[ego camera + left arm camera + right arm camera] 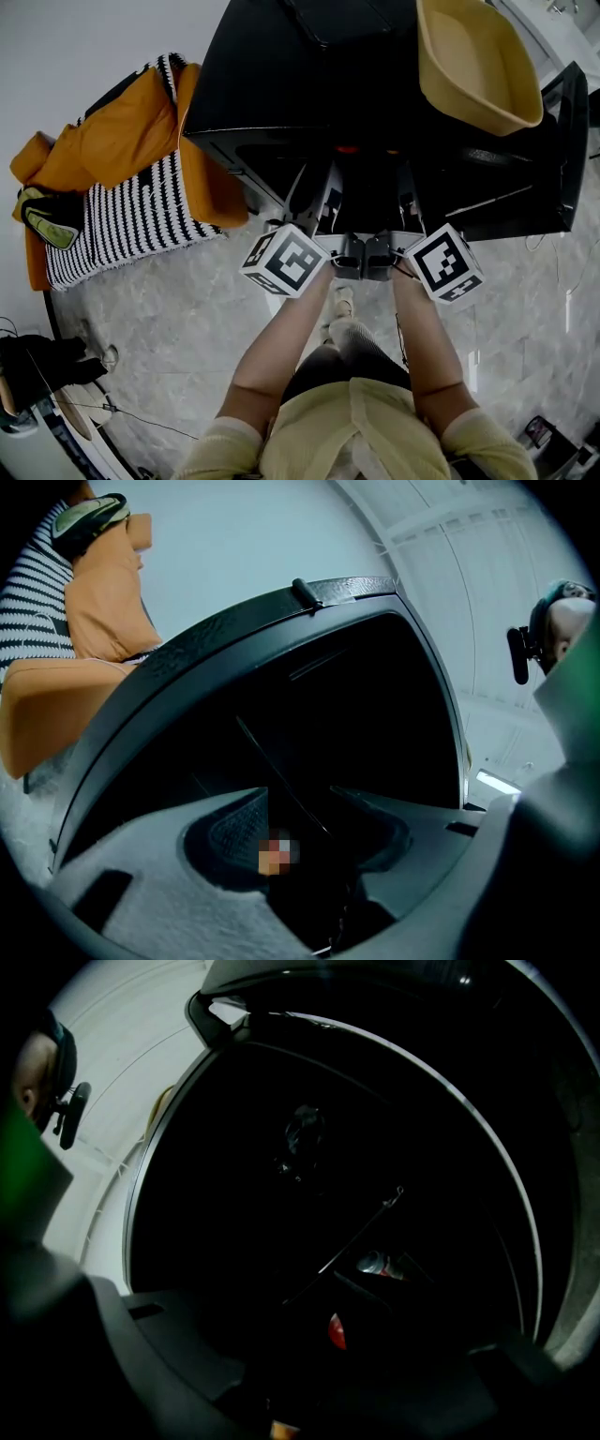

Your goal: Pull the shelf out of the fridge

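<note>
At the fridge (281, 84) mouth, you hold both tools level and side by side, pointing into the dark interior. The left gripper (300, 808) stands wide with nothing pressed between its pads. The right gripper (409, 204) is likewise spread and empty.

Location of item: a thin wire line, judged to be the front of the shelf (281, 774), runs slantwise across the gap ahead of the left jaws. Whether it has entered that gap cannot be told. The shelf sits fully inside.

Hazards noted:
- A thin wire gives the pads little to bite on. Close short of it, or on its tip, and the hold is likely to slip as you pull.
- Pull harder on one side and the shelf may skew and bind against the cabinet walls.
- A small can (375, 1263) lies deep inside. I cannot tell whether it rests on the shelf; if it does, a jerk could topple it.
- A bowl (473, 61) sits on top, so a hard tug on a stuck shelf could shift it.

Clearance: the door (562, 141) stands open at your right. The cushions (122, 141) lie well apart at your left. Bare floor (187, 319) is open behind, but your own legs (352, 342) stand in the line of withdrawal.
</note>
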### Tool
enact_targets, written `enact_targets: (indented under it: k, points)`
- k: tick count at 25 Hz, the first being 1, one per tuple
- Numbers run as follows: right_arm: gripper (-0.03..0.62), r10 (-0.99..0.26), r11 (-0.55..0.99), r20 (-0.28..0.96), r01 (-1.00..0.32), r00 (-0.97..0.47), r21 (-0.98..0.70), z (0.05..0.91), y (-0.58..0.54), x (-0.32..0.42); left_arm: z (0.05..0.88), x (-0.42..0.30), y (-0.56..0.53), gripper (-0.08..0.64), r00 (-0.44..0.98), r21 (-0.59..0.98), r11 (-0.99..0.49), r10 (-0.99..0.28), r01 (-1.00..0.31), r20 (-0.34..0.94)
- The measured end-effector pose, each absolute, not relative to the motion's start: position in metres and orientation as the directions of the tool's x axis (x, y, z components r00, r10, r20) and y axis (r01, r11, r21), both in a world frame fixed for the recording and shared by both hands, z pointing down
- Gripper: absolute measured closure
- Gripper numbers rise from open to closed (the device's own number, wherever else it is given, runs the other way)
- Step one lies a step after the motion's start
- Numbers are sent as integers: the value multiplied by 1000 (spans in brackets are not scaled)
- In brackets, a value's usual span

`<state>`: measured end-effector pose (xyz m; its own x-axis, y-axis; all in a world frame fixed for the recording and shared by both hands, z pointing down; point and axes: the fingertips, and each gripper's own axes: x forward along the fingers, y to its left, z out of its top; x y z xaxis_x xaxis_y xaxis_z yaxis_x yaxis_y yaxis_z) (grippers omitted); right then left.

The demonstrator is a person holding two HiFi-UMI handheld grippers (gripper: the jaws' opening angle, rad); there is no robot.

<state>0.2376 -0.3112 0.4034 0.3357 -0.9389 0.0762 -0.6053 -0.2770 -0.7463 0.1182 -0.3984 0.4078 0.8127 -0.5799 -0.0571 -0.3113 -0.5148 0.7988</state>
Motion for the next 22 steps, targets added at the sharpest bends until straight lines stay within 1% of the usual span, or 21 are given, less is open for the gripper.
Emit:
enact_targets:
  k: [7,13,22]
  points:
    - [440,-937,-291,89,-615,337,-733,407,-322,250,419,125,-423,377,792,792,-497,-610,-353,-30]
    - [440,-933,-304,86,-639,349,-707,404,-326,257,406,129,-432,379,772,803,-487,-633,-344,-53]
    - [440,-930,-311,84,-648,357,-695,403,-330,262,409,129,-444,379,752,813,-463,-657,-354,-46]
